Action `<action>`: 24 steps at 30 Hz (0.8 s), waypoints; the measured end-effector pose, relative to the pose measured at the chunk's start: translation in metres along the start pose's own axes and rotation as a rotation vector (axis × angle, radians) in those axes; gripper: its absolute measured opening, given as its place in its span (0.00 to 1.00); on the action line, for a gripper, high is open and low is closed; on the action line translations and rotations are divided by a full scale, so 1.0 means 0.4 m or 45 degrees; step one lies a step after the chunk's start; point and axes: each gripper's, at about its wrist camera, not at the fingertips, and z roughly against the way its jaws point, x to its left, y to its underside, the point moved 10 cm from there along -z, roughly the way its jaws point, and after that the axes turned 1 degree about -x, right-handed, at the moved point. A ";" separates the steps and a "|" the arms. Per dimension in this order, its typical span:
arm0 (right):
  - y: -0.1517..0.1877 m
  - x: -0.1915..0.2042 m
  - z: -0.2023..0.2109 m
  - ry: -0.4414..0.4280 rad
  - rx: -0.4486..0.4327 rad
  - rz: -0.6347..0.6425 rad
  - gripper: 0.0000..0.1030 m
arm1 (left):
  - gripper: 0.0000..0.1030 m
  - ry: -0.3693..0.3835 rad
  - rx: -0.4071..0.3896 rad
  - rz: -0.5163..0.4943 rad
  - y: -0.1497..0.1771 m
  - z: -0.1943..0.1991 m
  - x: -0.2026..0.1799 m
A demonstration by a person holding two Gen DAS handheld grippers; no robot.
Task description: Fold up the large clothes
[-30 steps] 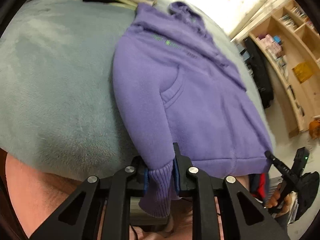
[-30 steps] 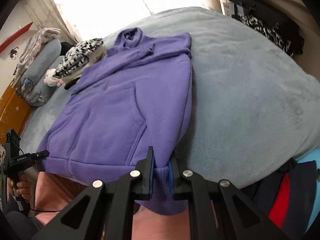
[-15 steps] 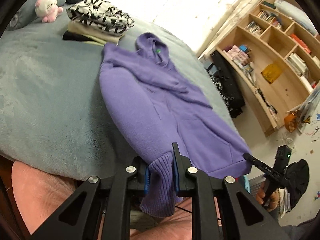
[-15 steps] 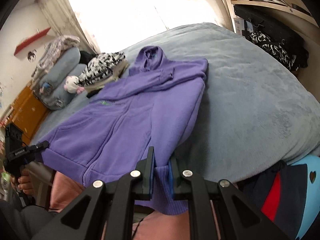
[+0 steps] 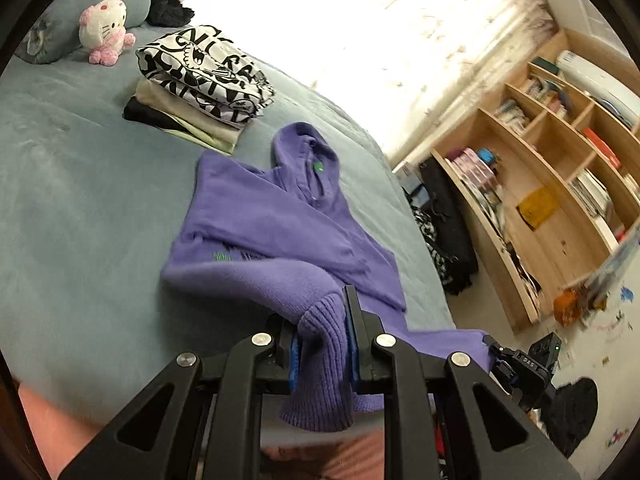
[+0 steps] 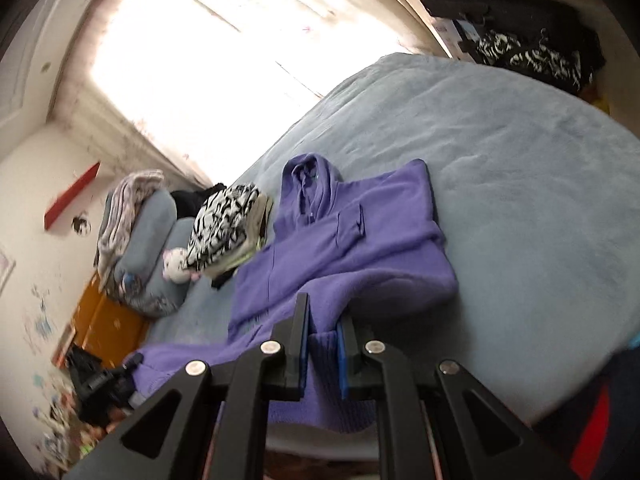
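Note:
A purple hoodie (image 5: 276,224) lies on the grey-blue bed (image 5: 80,208), hood toward the window, sleeves folded across its chest. My left gripper (image 5: 322,328) is shut on the ribbed hem at one bottom corner and holds it lifted above the bed. My right gripper (image 6: 324,328) is shut on the other ribbed hem corner of the hoodie (image 6: 360,232). The lower half arches up from the bed between both grippers. The right gripper (image 5: 520,364) shows in the left wrist view; the left gripper (image 6: 100,376) shows in the right wrist view.
A stack of folded clothes (image 5: 200,80) with a black-and-white top sits beyond the hoodie, near a pink plush cat (image 5: 104,28) and pillows (image 6: 148,256). Wooden shelves (image 5: 560,184) and a black bag (image 5: 448,224) stand beside the bed. The bed (image 6: 520,184) stretches to the right.
Both grippers have lifted the hem and carried it forward toward the hood. The hoodie's lower half now rises off the bed and bends over the chest.

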 end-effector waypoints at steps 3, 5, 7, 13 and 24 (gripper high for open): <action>-0.059 0.000 -0.083 -0.018 0.002 -0.043 0.10 | 0.15 -0.018 0.000 0.025 -0.064 -0.085 0.023; -0.101 -0.008 -0.146 -0.007 0.004 -0.067 0.11 | 0.16 -0.035 0.002 0.020 -0.112 -0.146 0.034; -0.141 -0.022 -0.218 0.000 0.016 -0.098 0.11 | 0.16 -0.058 0.017 0.023 -0.161 -0.222 0.051; -0.222 -0.110 -0.439 0.103 0.073 -0.147 0.15 | 0.22 -0.110 0.106 0.079 -0.261 -0.449 0.123; -0.246 -0.226 -0.616 0.190 0.134 -0.162 0.48 | 0.56 -0.191 0.195 0.098 -0.314 -0.677 0.240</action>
